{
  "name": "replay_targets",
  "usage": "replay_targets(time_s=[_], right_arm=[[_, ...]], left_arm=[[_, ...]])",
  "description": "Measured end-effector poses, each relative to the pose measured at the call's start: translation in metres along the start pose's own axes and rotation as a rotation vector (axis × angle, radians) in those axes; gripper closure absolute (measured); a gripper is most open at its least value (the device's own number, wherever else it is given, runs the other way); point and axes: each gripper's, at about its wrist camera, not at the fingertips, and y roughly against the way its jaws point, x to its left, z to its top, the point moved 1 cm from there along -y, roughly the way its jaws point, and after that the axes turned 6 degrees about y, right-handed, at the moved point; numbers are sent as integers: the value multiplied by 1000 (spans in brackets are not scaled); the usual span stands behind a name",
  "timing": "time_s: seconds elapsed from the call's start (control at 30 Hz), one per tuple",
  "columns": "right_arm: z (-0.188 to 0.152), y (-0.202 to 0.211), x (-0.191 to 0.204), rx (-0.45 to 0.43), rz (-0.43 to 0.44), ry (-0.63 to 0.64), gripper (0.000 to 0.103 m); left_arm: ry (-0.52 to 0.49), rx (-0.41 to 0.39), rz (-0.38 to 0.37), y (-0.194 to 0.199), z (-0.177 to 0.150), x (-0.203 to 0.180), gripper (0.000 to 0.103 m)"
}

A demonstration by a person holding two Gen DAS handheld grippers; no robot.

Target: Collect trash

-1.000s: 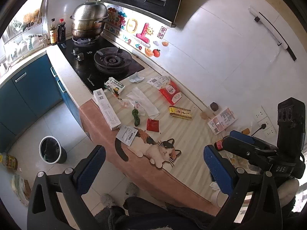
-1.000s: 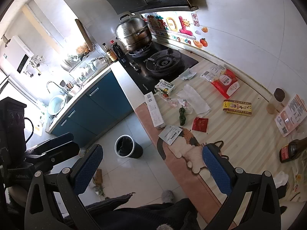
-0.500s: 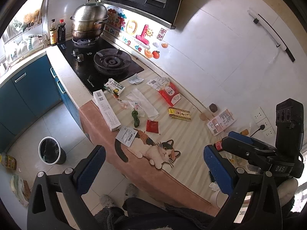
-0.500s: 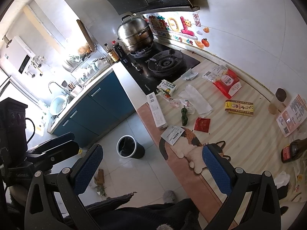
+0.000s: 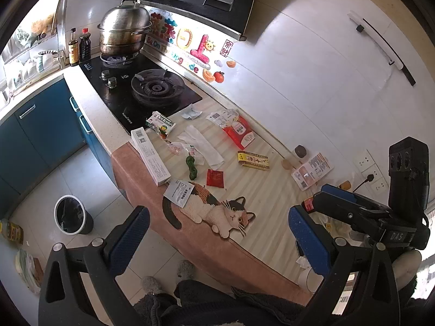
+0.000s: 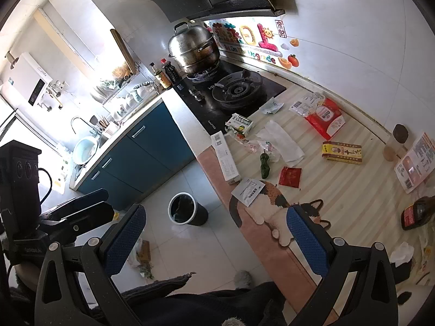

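Note:
Trash lies scattered on the striped counter mat (image 5: 272, 190): a long white box (image 5: 150, 156), a white sachet (image 5: 179, 193), a red packet (image 5: 215, 177), a green wrapper (image 5: 191, 166), white tissue (image 5: 201, 144), a yellow box (image 5: 253, 160) and a red-white bag (image 5: 239, 133). A black bin (image 5: 71, 219) stands on the floor; it also shows in the right wrist view (image 6: 187, 209). My left gripper (image 5: 217, 233) is open and empty, held above the counter's front edge. My right gripper (image 6: 214, 233) is open and empty, over the floor beside the counter.
A gas hob (image 5: 152, 89) with a steel steamer pot (image 5: 123, 35) lies at the far end. Blue cabinets (image 5: 35, 135) line the left. A dark bottle (image 6: 417, 214), a jar (image 6: 394, 146) and a leaflet (image 5: 312, 171) sit at the counter's right. Litter lies on the floor (image 6: 141, 255).
Both grippers have drifted slightly back and up from the counter; the scene has shifted a little in both views. Nothing was grasped or moved.

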Motion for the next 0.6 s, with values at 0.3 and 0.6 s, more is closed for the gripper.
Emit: replay_targets(time_s=[0.3,0.6], right_arm=[[0,-1,2,3,-1,-3,0],[3,-11,13,-13,-103,-40,0]], left_arm=[[-3,6,-20,2,-2,2,0],[-72,-98,271,-15,12,32,0]])
